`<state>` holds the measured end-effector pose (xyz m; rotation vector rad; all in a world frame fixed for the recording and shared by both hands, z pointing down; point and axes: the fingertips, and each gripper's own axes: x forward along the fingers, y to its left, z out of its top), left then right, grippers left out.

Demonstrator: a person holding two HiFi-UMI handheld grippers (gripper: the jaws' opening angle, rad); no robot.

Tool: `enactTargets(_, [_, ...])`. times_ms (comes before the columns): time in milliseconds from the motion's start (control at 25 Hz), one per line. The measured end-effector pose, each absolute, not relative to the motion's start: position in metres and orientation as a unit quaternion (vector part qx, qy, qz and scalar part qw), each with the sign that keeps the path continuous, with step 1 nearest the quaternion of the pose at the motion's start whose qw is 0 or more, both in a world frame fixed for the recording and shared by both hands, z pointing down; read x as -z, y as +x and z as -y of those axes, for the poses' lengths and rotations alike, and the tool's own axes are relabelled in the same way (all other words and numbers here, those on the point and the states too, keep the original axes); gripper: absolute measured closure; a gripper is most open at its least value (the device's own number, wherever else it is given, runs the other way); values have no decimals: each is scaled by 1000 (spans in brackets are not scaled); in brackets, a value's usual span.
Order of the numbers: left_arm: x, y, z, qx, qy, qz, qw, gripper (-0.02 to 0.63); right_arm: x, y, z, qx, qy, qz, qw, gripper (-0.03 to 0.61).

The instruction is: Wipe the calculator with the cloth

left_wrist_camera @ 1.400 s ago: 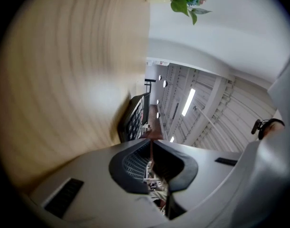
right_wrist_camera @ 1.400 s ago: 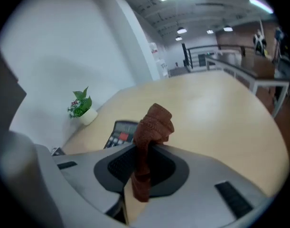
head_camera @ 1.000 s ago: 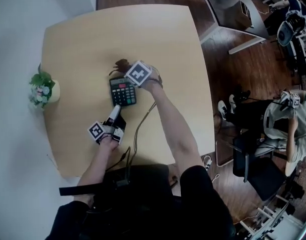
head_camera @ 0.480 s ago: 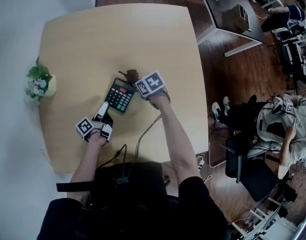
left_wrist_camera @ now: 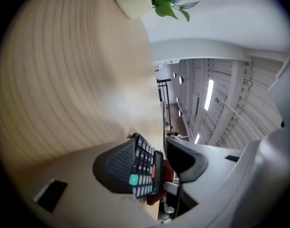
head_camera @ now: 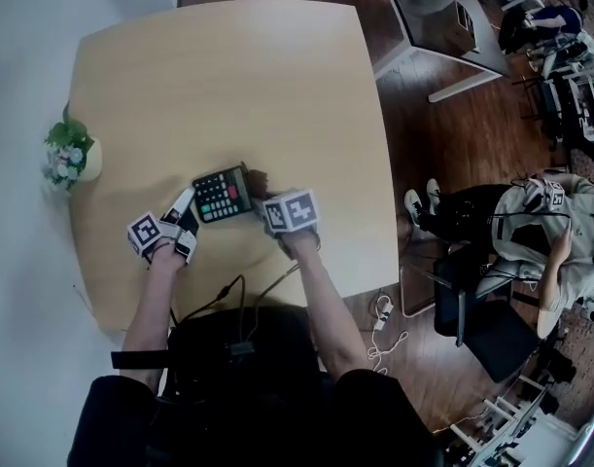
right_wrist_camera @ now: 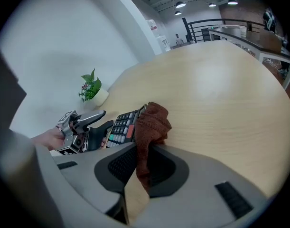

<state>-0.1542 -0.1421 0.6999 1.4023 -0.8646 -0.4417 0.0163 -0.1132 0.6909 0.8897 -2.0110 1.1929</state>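
Pale wood bench (head_camera: 228, 76) seen from above, with a black calculator (head_camera: 222, 195) lying keys up in the half nearer the person. The left gripper (left_wrist_camera: 149, 163) reaches in at the calculator's left end. Its jaws have just been opening and stand apart with the calculator between them, one pad against its back and a gap showing between the keys and the other pad. The right gripper (right_wrist_camera: 142, 161) comes in from the opposite end, its jaws clamped on a rust-brown cloth (right_wrist_camera: 152, 122). The bunched free part of the cloth rests against the calculator's display end. A small pot of green leaves and flowers (head_camera: 71, 156) stands at the bench's left edge, well apart from both grippers.
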Motion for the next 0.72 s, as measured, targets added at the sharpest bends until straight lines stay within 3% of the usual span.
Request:
enactTargets(240, [-642,-83,92,202,700,214,651,431,-657,21,183,-343,373,814,285,515])
enactTargets(400, [-677,-31,53,158,684,170,692,433,-658,-8,212,-282,312,842,337,514])
enactTargets(520, [-693,-30,55,167,667,192,700,448,-669,-12,196,-278,295,836,370,514])
enactTargets(720, [-691,-42,67,189,655,201,704,467,-669,3,138,-307,320,825,350,514])
